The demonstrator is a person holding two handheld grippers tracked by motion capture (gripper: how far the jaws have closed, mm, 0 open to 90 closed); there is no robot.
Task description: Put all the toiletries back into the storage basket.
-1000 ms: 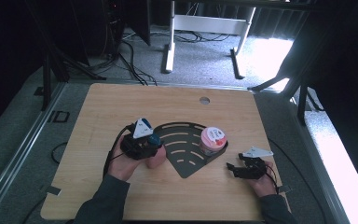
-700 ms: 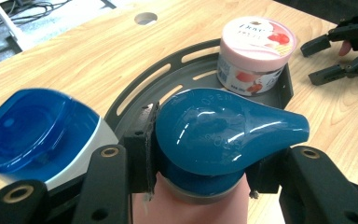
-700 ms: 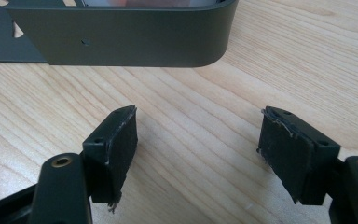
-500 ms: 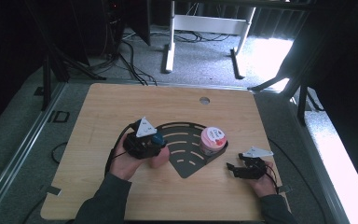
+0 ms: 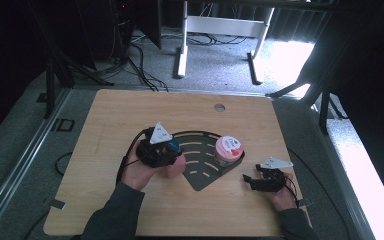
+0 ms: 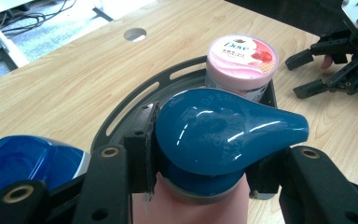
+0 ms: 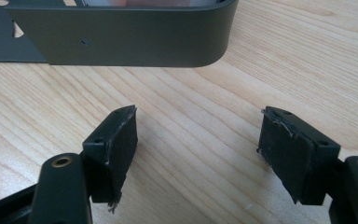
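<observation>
My left gripper is shut on a pink bottle with a glossy teal flip cap. Its jaws clamp the bottle just below the cap, over the left edge of a black fan-shaped rack. A pink Dove jar stands in the rack's right corner, beyond the bottle. Over the bare wood to the right of the rack, my right gripper is open with nothing between its pads, and it points at the rack's rounded wall.
The wooden table has a round cable hole near its far edge. A blue translucent shape shows at the lower left of the left gripper view; what it is I cannot tell. Desk legs and cables lie on the floor beyond.
</observation>
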